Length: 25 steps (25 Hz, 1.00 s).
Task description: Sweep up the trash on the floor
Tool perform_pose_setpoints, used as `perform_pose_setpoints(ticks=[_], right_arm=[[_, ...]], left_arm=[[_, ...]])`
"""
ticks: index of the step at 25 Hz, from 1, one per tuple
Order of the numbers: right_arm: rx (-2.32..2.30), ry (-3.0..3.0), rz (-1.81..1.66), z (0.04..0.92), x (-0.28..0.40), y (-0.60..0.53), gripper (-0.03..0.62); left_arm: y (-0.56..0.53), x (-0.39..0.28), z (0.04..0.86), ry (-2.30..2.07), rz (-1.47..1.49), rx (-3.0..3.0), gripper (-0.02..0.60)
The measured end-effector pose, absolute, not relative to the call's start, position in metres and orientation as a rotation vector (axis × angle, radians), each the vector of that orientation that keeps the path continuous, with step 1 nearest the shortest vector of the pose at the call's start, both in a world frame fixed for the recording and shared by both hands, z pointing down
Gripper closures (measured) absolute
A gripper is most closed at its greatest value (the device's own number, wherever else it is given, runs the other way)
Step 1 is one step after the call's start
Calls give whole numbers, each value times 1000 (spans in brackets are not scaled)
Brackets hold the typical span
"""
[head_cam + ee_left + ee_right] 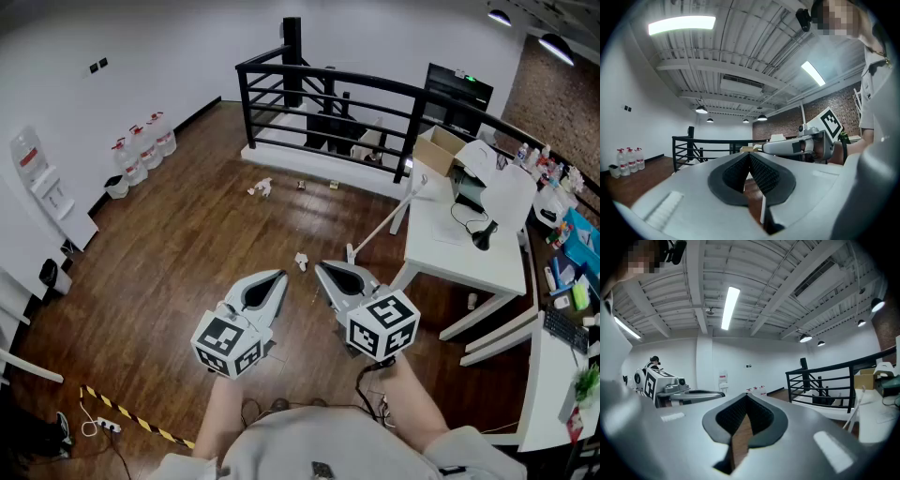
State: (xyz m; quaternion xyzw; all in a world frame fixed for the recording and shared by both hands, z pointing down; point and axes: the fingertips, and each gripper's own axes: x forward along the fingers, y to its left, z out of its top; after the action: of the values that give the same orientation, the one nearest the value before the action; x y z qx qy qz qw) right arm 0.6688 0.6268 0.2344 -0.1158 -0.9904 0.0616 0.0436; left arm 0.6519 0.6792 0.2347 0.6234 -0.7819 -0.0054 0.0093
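Note:
Scraps of trash lie on the dark wood floor: a white crumpled piece (302,260) just ahead of the grippers, a larger paper wad (262,187) farther off, and two small bits (302,185) (334,184) by the railing base. A white long-handled tool (384,223) leans against the desk. My left gripper (281,274) and right gripper (319,267) are held level side by side above the floor, both shut with nothing between the jaws. In the left gripper view its shut tip (749,157) faces the railing; the right gripper view shows the shut tip (746,397).
A black railing (328,103) borders the floor at the back. A white desk (469,253) with a cardboard box (441,150) stands at the right. Water bottles (141,150) line the left wall. Yellow-black tape (131,417) and a power strip (101,427) lie near my feet.

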Motion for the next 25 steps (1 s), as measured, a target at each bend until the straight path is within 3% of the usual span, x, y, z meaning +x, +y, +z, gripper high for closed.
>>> perform_pose_setpoints(ticks=[13,25], right_arm=[[-377,-3002,220,247,639,595,594],[-257,-2984,150,254,487,533,594]], left_arm=[[644,617,247,-2438,1,1918,578],[580,459,269,-2356,-56,1974,578]])
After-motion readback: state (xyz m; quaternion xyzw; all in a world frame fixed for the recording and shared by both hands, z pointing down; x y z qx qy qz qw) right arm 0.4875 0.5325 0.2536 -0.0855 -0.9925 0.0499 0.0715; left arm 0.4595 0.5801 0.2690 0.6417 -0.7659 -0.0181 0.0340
